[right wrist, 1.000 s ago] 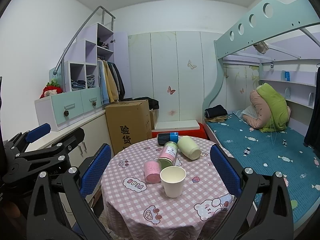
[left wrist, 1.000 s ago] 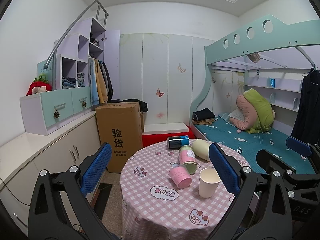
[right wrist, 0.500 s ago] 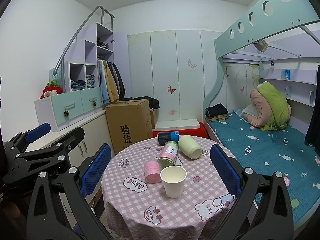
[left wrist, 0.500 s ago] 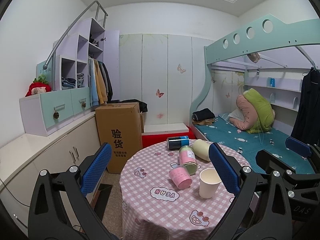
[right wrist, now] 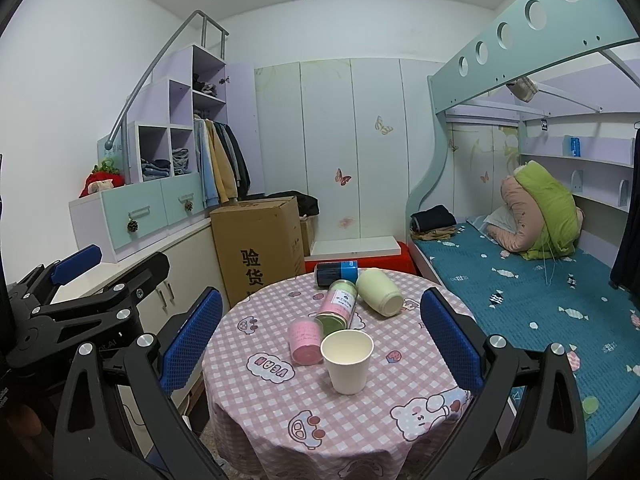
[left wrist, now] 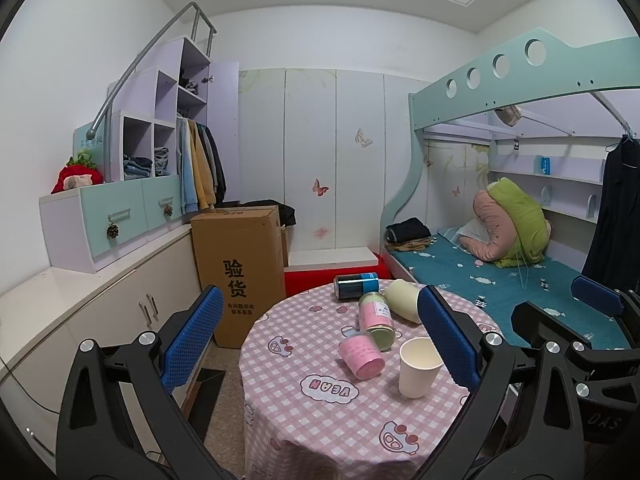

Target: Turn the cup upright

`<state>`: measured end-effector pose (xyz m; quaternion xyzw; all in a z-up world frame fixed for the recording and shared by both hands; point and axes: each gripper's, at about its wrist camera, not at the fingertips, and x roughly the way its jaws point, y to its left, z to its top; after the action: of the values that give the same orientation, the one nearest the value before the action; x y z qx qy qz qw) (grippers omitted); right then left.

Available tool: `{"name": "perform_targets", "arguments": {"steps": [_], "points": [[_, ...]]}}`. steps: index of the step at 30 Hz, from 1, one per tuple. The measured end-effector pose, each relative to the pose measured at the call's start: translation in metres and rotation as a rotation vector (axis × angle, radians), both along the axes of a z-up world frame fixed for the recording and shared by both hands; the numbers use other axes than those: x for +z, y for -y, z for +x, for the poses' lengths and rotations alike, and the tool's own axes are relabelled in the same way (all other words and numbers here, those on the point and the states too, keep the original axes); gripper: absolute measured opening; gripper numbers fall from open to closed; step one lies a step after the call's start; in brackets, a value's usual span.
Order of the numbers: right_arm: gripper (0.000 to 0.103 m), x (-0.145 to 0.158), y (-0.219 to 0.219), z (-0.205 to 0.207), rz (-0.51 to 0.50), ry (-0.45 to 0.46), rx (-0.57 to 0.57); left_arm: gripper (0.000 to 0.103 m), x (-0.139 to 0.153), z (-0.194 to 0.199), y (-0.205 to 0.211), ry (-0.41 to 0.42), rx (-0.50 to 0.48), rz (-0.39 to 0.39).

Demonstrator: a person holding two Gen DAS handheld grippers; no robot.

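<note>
Both grippers are held level above and short of the round table (right wrist: 280, 420), aimed across it toward the far wall. The left gripper (left wrist: 320, 336) has its jaws spread wide with nothing between the blue pads; the right gripper (right wrist: 320, 336) is likewise fully spread and holds nothing. In the right wrist view the left gripper appears at the left edge, off the table on the cabinet side.

The table carries a pink checked tablecloth (right wrist: 352, 412) that hangs over the rim. A cardboard box (right wrist: 260, 248) stands just beyond the table's far left edge, and the bed (right wrist: 532, 300) runs close along its right side.

The paper cup (right wrist: 347, 360) stands upright, mouth up, on the near half of the table. Just behind it lie a pink cup (right wrist: 306, 340), a pink-and-green jar (right wrist: 340, 306) and a cream cup (right wrist: 380, 292), all on their sides. A dark can (right wrist: 336, 273) lies at the far rim.
</note>
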<state>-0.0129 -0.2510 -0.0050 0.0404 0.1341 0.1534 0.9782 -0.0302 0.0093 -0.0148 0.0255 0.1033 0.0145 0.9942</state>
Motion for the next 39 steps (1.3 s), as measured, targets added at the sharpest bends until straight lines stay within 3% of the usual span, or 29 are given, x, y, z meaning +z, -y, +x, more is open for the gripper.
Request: {"name": "perform_targets", "arguments": {"steps": [39], "points": [[0.096,-0.0055,-0.0003,0.0018,0.007,-0.003,0.000,0.098,0.0011,0.0009,0.0024,0.019,0.009,0.003]]}}
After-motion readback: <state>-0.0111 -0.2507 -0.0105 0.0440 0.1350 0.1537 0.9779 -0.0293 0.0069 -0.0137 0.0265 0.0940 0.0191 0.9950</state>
